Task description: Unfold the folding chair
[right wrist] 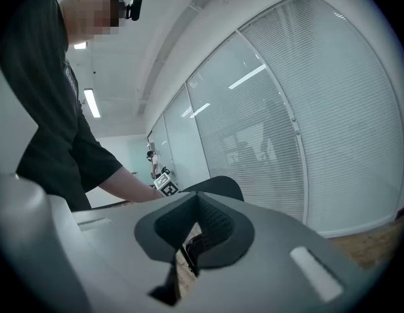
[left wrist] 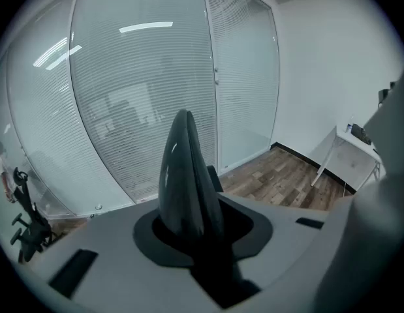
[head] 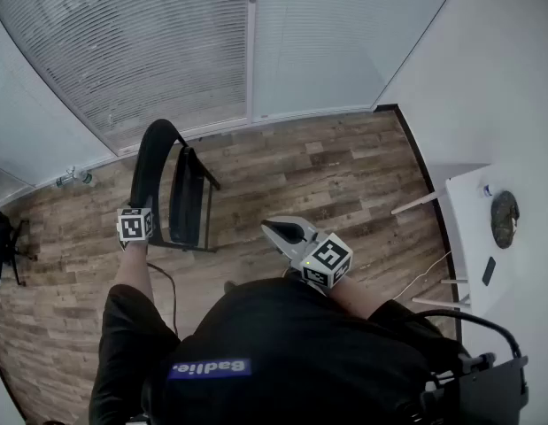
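The folding chair [head: 187,200] is standing upright on the wooden floor [head: 327,175], its seat tipping up close to the frame. You are gripping the near left side of the chair's black backrest [head: 148,162] with your left gripper [head: 136,220], its jaws clamping on the backrest's thin edge. Your right gripper [head: 275,230] is hovering to the chair's right, apart from it, jaws pressing together on nothing. The blind-covered glass wall [head: 167,51] is rising just behind the chair, and a white table [head: 473,228] is standing well to the chair's right.
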